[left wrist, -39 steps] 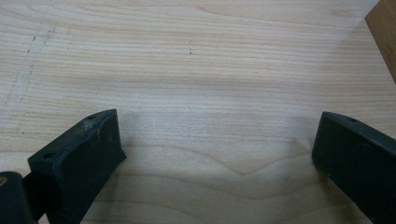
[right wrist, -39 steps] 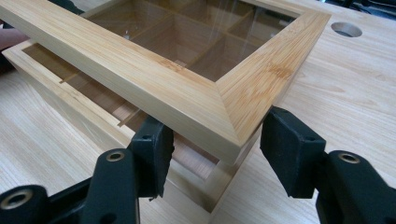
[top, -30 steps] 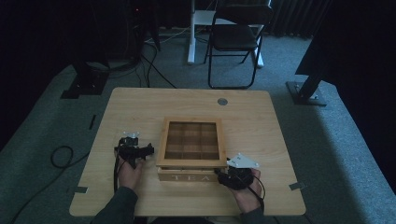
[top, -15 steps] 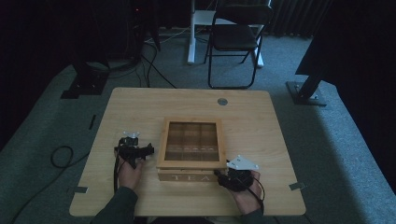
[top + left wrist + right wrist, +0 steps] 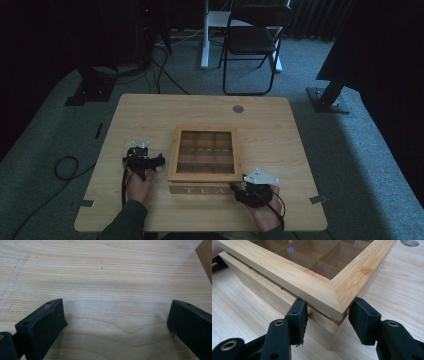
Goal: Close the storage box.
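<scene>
Dim room, wooden table (image 5: 150, 115) at centre. Tea box (image 5: 204, 160) sits mid-table, toward near edge, glass-panelled lid (image 5: 312, 287) lying on it. Right gripper (image 5: 239, 189) at box's near right corner; jaws have just been closing, straddle lid's corner, pads close beside it, no firm contact evident. Step, as judged: seat pads squarely under lid's rim before lifting. Left gripper (image 5: 159, 161) rests left of box, jaws wide apart, empty.

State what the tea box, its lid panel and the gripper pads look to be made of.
Tea box: light bamboo or similar wood, smooth matte finish; fine streaked grain, mitred corner joint.
Lid panel: probably clear glass or acrylic; compartments show through and a light reflects.
Right gripper pads: matte black, probably rubber or plastic; slightly rough surface.
</scene>
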